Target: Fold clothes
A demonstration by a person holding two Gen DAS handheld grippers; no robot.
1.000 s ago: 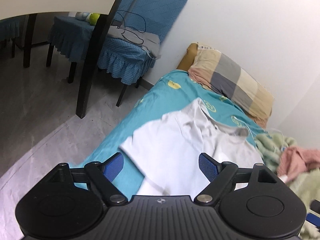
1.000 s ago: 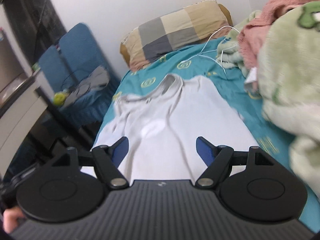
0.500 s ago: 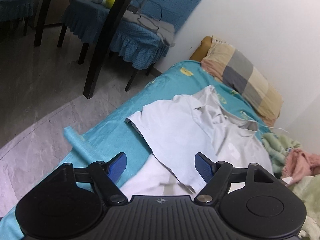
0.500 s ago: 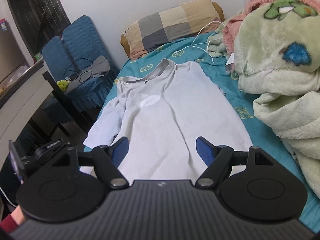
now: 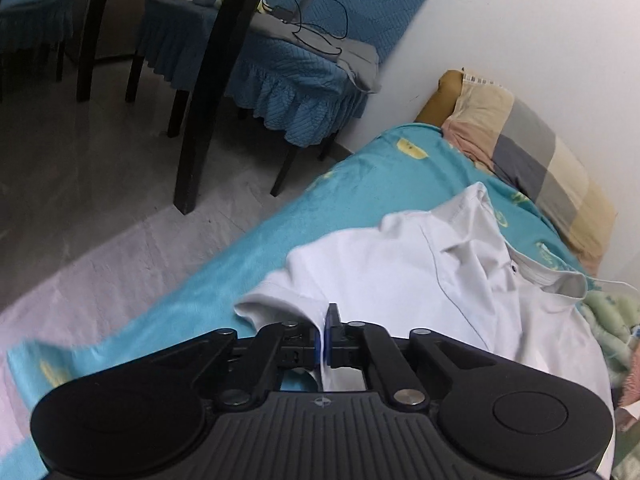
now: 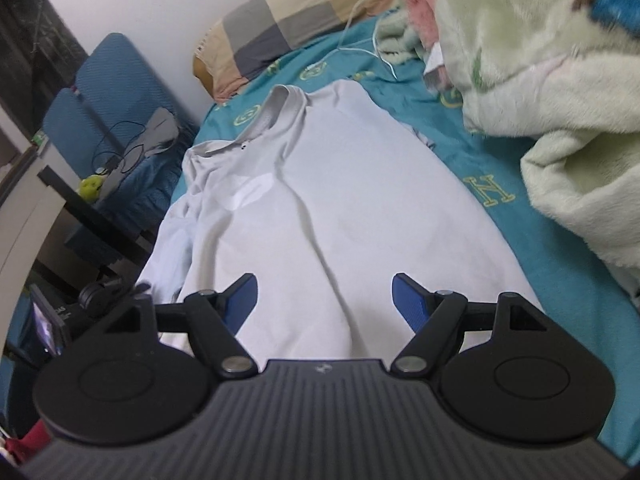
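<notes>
— So, where does the white polo shirt [image 6: 332,200] lie, and which way does it point?

— Flat on the teal bedsheet [image 6: 560,280], front side up. Its long axis runs along the bed: the collar [image 6: 280,108] points toward the checked pillow [image 6: 288,20] at the wall, the hem toward the cameras. One short sleeve [image 5: 288,300] spreads out toward the bed's floor-side edge.

— What are the grippers doing?

— On the left wrist view, the left gripper [image 5: 325,334] has its blue pads pressed together, pinching a fold of cloth at the sleeve's edge. The right gripper [image 6: 324,300] hovers over the lower body of the shirt with its fingers spread wide, holding nothing.

— Anything else nearby?

— A pale green fleece blanket [image 6: 552,80] is heaped beside the shirt, and a white cable [image 6: 360,16] trails near the pillow. A blue-covered chair [image 5: 304,60] stands off the bed.
</notes>
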